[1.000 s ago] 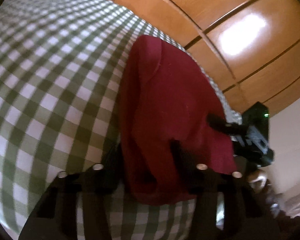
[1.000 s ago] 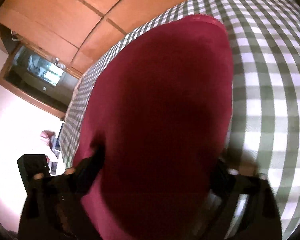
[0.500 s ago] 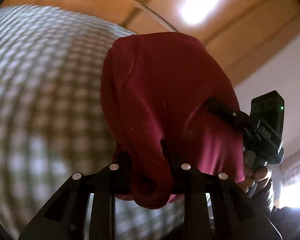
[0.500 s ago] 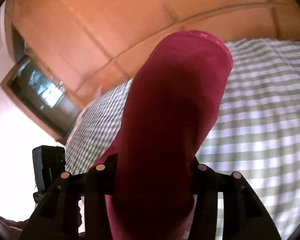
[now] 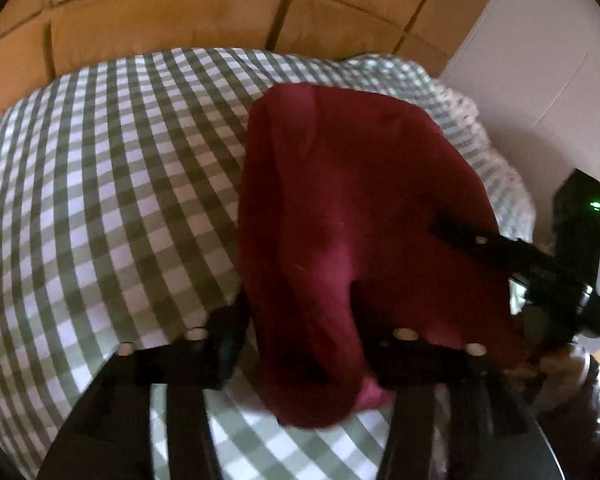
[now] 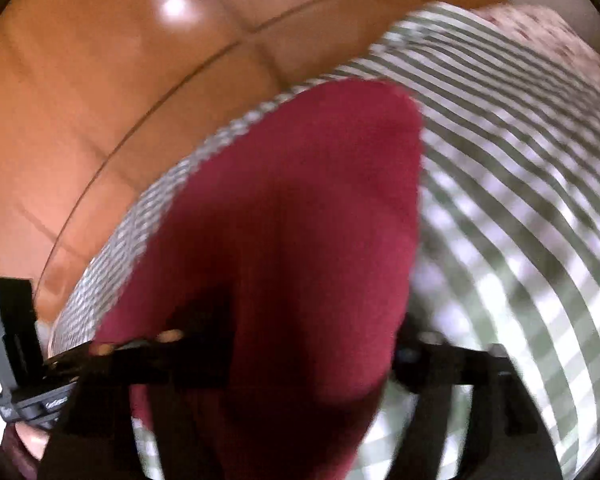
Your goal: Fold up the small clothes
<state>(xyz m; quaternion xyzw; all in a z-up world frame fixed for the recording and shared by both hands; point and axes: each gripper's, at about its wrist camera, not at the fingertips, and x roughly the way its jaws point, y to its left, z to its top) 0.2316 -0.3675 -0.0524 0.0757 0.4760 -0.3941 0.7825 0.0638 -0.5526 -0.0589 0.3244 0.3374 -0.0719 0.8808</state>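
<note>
A dark red garment hangs between both grippers above the green-and-white checked cloth. My left gripper is shut on the garment's near left edge, with cloth bunched between its fingers. In the right wrist view, the garment fills the middle and my right gripper is shut on its near edge. The right gripper also shows in the left wrist view, pinching the garment's right side. The far end of the garment rests on the checked cloth.
A brown panelled wooden wall stands behind the checked surface. A floral cloth lies at its far right end, next to a white wall. The left gripper's body is at the left edge of the right wrist view.
Both grippers lifted the garment's near edge, swung up, and have come back down toward the checked cloth. The garment stays gripped on both sides.
</note>
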